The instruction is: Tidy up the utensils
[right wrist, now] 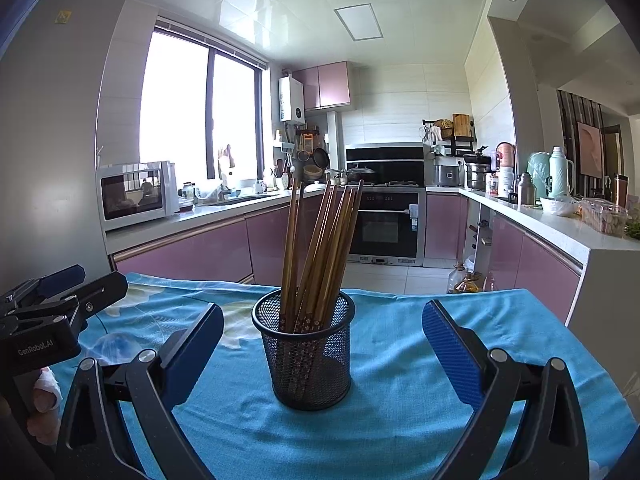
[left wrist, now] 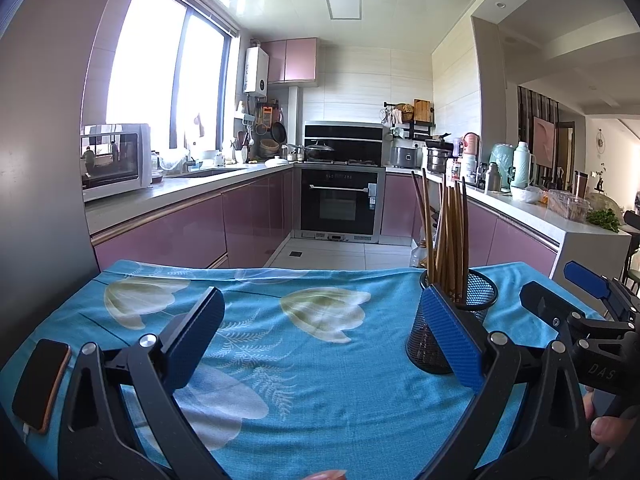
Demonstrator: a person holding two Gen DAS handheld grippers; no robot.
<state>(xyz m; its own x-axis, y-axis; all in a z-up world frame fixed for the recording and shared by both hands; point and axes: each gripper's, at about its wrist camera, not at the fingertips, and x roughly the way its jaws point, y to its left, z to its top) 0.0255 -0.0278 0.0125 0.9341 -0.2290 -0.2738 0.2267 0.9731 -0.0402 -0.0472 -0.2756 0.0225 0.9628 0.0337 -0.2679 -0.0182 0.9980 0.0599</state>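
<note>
The black mesh holder [right wrist: 307, 354] stands upright at the centre of the right wrist view, on the blue floral tablecloth [right wrist: 400, 400], with a bundle of wooden chopsticks [right wrist: 320, 252] fanned out of its top and leaning mostly toward the upper right of the frame. The right gripper [right wrist: 323, 346] frames the holder from the near side, its jaws wide apart with nothing between the blue pads — the holder sits beyond the fingertips, untouched. In the left wrist view the same holder appears at the right of the frame, partly behind one blue pad, and the left gripper [left wrist: 322, 338] is likewise spread wide over bare cloth. A phone [left wrist: 40, 384] lies at the lower left edge of that view. No loose utensils show on the cloth in either view, so the sorting looks finished, or very nearly — this seems to be the closing pause, both tools empty. If anything is left, the next move calls for scanning the table edges the cameras miss, and keeping clear of the leaning sticks so the holder does not tip.
</note>
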